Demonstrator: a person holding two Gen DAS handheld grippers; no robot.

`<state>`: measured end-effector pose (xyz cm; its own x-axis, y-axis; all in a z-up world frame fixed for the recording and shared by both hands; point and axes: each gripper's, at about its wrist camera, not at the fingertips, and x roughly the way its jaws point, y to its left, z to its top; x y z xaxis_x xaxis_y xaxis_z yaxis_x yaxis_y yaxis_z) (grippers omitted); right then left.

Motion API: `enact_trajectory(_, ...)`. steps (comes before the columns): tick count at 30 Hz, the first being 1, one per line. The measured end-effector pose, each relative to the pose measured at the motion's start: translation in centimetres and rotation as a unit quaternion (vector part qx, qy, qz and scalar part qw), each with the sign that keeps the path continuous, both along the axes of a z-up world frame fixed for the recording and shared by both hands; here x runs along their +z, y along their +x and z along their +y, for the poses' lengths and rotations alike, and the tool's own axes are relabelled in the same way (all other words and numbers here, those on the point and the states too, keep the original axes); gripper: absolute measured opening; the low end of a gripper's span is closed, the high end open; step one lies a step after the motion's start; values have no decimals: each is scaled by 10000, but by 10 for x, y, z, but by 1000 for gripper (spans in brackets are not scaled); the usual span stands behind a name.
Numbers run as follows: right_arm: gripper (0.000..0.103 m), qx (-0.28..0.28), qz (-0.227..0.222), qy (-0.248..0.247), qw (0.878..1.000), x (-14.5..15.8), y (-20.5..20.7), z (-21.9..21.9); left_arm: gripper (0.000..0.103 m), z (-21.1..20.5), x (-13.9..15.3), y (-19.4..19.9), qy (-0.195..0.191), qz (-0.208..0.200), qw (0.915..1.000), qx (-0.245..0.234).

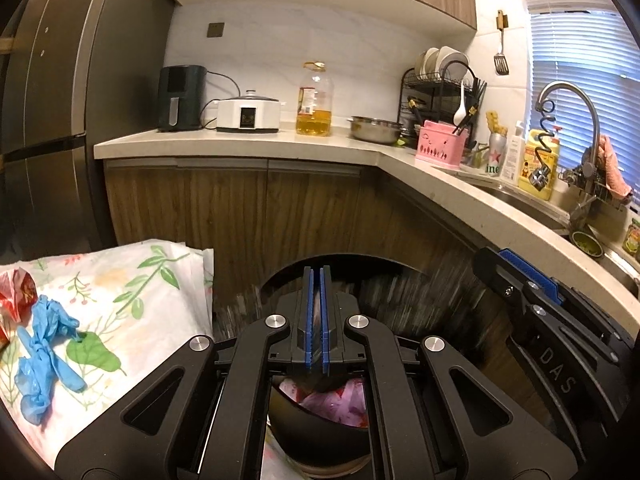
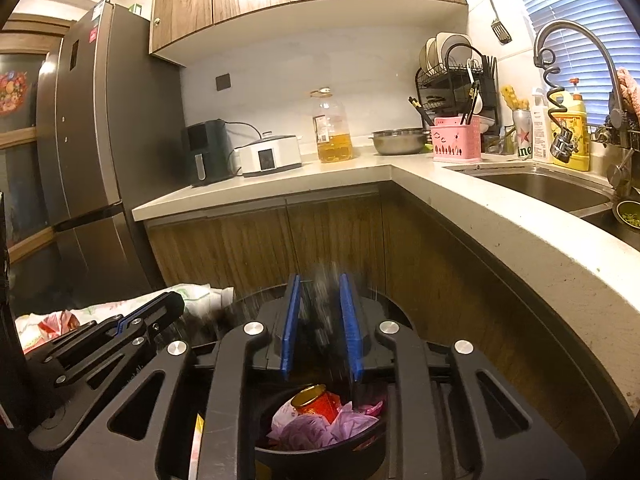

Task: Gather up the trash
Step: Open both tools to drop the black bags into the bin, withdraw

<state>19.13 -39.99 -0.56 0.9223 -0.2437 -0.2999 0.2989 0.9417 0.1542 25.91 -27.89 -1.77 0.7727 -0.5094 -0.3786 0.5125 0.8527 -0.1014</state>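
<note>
With the left gripper (image 1: 317, 312) closed and empty and the right gripper (image 2: 321, 320) parted around a blurred dark thing above the bin (image 2: 320, 446), that thing may miss, while blue gloves (image 1: 42, 354) wait on the table (image 1: 160, 280).

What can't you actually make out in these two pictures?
- Left wrist view: most of the black bin and the trash in it hide behind the left gripper.
- Right wrist view: a blurred dark thing sits between the right gripper's fingers; unidentifiable.
- Left wrist view: the red wrapper beside the blue gloves is cut off by the frame edge.
</note>
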Motion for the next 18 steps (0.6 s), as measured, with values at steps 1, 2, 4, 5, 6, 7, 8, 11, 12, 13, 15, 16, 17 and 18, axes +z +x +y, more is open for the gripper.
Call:
enact_trajectory(1, 28, -15, 4, 25, 10000, 0, 0, -1, 9, 0, -1, 1, 1, 23, 10000, 6)
enact_trajectory(2, 30, -24, 3, 45, 10000, 0, 0, -2, 16, 0, -2, 2, 3, 42, 10000, 23)
enact_trajectory(4, 35, -67, -11, 78, 9999, 0, -2, -4, 31, 2, -3, 3, -7, 56, 10000, 64)
enact_trajectory(5, 37, -87, -14, 88, 9999, 0, -2, -5, 42, 3, -4, 2, -16, 50, 9999, 86)
enact_trajectory(6, 39, -104, -16, 100, 9999, 0, -3, -5, 47, 4, -4, 2, -34, 41, 9999, 123)
enact_trajectory(7, 44, -123, -19, 123, 9998, 0, -4, -6, 52, 5, -4, 2, -62, 32, 9999, 132)
enact_trajectory(8, 46, -132, -20, 136, 9998, -1, -4, -6, 56, 6, -5, 1, -68, 31, 9999, 134)
enact_trajectory(11, 51, -162, -18, 153, 9997, -1, -7, -6, 65, 8, -5, 0, -58, 1, 9998, 191)
enact_trajectory(12, 54, -174, -21, 152, 9997, 0, -7, -5, 66, 9, -5, -1, -59, 2, 9998, 193)
enact_trajectory(13, 57, -184, -28, 144, 9997, 0, -9, -5, 69, 10, -5, -1, -56, 4, 9998, 205)
enact_trajectory(15, 61, -197, -41, 142, 9997, 0, -12, -3, 74, 15, -5, -3, -46, 0, 9996, 271)
enact_trajectory(16, 64, -197, -51, 156, 9997, 0, -14, -3, 78, 17, -5, -4, -46, 7, 9995, 311)
enact_trajectory(17, 65, -189, -58, 170, 9997, 0, -16, -2, 81, 21, -5, -5, -54, 17, 9993, 375)
enact_trajectory(18, 69, -184, -52, 175, 9997, 0, -18, -1, 82, 25, -6, -6, -59, 28, 9991, 425)
